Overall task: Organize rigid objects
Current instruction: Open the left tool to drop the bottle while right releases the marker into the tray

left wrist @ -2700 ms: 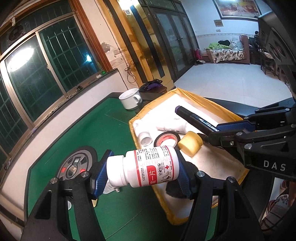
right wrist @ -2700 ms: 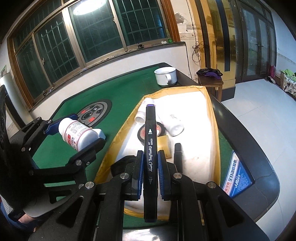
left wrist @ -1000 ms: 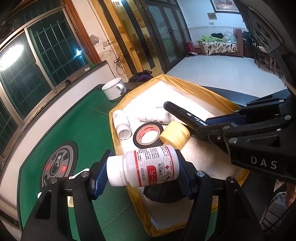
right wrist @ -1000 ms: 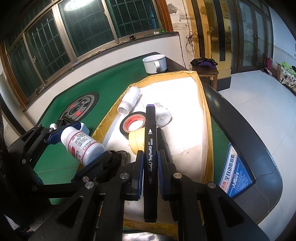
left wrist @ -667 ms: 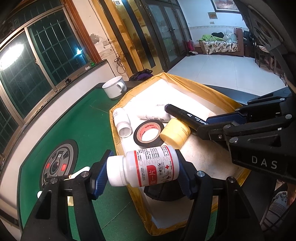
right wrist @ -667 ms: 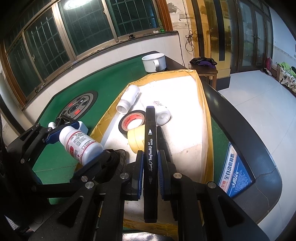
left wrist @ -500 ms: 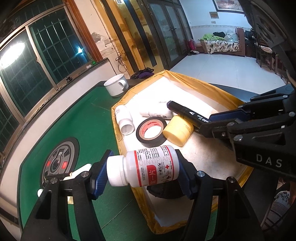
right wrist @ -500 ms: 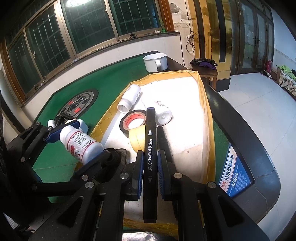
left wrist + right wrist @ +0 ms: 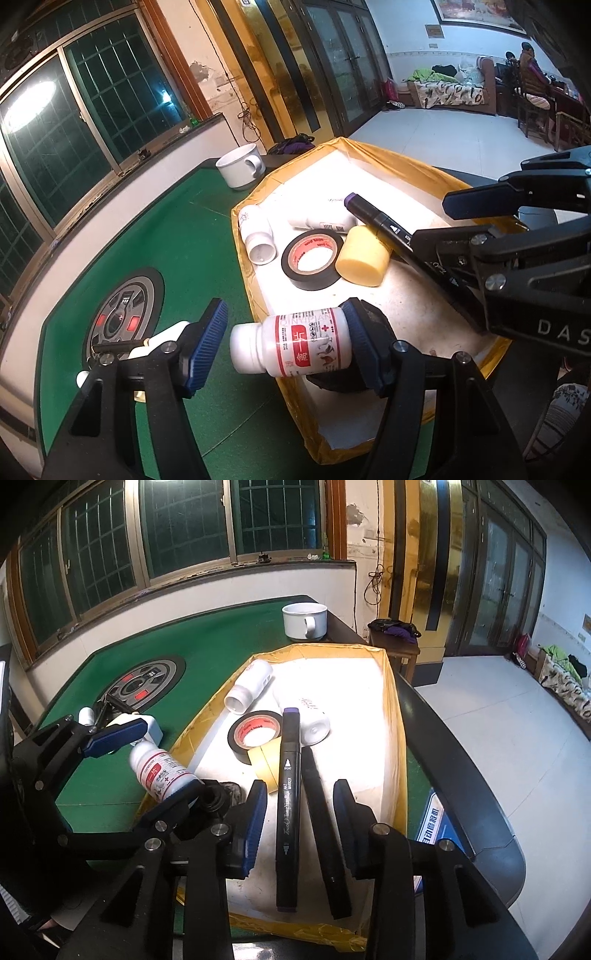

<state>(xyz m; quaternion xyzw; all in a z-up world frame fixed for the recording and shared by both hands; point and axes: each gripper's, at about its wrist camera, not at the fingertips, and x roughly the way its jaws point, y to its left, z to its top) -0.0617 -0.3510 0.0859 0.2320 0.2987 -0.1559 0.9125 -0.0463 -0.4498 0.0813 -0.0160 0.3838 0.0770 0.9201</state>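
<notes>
The right gripper (image 9: 299, 812) is opening, releasing the marker (image 9: 287, 805) onto the tray (image 9: 369, 716) at 6 o'clock. The left gripper (image 9: 284, 343) is standing open around the bottle (image 9: 295, 347). Next: withdraw both.

My left camera looks down along my left gripper (image 9: 282, 341) from close, tray (image 9: 255, 291) at centre right. My right camera does likewise over my right gripper (image 9: 299, 818). Both share the tray, tape (image 9: 312, 264) and mug (image 9: 305, 621).
</notes>
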